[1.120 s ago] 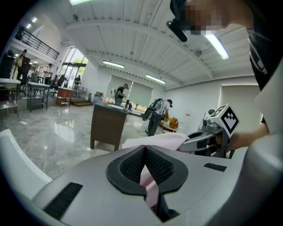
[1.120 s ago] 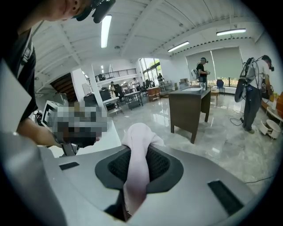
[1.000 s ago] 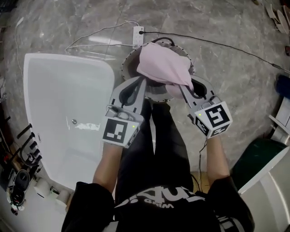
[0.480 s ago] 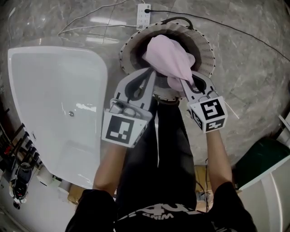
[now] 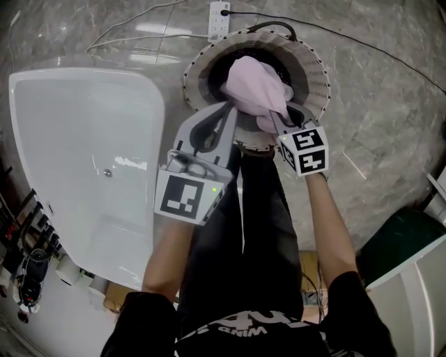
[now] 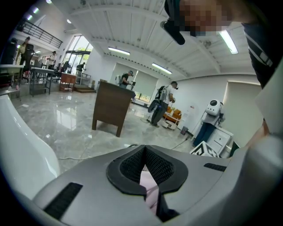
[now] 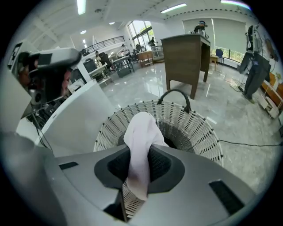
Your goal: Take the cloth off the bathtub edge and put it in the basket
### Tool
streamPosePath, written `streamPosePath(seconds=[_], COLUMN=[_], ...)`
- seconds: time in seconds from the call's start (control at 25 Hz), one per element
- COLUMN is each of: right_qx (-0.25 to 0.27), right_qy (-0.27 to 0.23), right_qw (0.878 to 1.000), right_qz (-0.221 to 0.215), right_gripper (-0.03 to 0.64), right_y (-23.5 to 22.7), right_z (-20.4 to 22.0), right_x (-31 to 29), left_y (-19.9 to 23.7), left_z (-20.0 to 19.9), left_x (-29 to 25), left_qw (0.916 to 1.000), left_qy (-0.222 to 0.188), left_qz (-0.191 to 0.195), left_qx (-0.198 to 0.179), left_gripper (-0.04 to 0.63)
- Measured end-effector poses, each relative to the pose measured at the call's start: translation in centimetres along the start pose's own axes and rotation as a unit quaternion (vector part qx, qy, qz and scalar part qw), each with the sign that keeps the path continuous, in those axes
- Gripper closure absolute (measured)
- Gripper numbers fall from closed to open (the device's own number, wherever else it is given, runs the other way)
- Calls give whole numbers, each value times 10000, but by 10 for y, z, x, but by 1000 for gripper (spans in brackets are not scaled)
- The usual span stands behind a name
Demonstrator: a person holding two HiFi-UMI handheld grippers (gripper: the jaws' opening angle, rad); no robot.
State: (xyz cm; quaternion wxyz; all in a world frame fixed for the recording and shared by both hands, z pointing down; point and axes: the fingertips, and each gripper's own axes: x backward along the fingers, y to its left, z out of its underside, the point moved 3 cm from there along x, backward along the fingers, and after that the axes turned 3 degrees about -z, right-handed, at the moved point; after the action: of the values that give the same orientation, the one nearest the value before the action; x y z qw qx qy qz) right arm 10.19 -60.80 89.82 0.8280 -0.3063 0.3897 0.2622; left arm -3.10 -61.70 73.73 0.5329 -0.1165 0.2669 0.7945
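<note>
The pink cloth (image 5: 255, 92) hangs bunched over the mouth of the round white wicker basket (image 5: 313, 66) on the floor. My right gripper (image 5: 277, 120) is shut on the cloth's near right edge. In the right gripper view the cloth (image 7: 140, 145) passes up between the pads, with the basket (image 7: 199, 132) just beyond. My left gripper (image 5: 228, 109) meets the cloth's near left edge. In the left gripper view its jaws are shut, with a pink strip of cloth (image 6: 149, 190) pinched between them. The white bathtub (image 5: 90, 160) lies to the left of the basket.
A white power strip (image 5: 219, 12) and a black cable (image 5: 376, 49) lie on the marble floor behind the basket. Dark tap fittings (image 5: 28, 258) sit at the tub's left end. A green-topped unit (image 5: 401, 244) stands at the right. A wooden desk (image 7: 185, 62) and several people stand far off.
Both grippers have carried the cloth forward, so it now hangs over the basket's opening. The right gripper has moved closer to the rim, and the cloth sits lower.
</note>
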Motion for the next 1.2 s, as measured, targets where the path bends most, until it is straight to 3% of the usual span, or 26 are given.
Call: streamPosePath(seconds=[0.2, 0.44, 0.68, 0.84, 1.08, 1.12, 1.2], right_qx=[-280, -90, -133, -171, -385, -418, -501], right_qy=[484, 771, 776, 682, 336, 270, 111], right_qw=[9983, 9964, 9952, 9957, 9968, 9967, 9959], right_qz=[175, 351, 584, 602, 610, 640, 740], right_gripper=[554, 552, 413, 393, 396, 412, 507], right_y=[-30, -39, -45, -43, -43, -43, -43], right_z=[27, 35, 41, 34, 10, 6, -3], right_x=[-48, -61, -56, -50, -26, -20, -4], left_y=[-1, 1, -3, -3, -8, -9, -10], left_z=[5, 14, 15, 14, 2, -1, -9], left_x=[1, -1, -4, -2, 4, 6, 14], left_qw=[10000, 9999, 9998, 9998, 9996, 9996, 9996], left_qy=[24, 131, 129, 120, 164, 155, 140], left_qz=[47, 62, 126, 140, 220, 231, 254], left_qx=[-29, -14, 24, 24, -21, 2, 16], left_gripper=[583, 583, 583, 583, 583, 583, 582])
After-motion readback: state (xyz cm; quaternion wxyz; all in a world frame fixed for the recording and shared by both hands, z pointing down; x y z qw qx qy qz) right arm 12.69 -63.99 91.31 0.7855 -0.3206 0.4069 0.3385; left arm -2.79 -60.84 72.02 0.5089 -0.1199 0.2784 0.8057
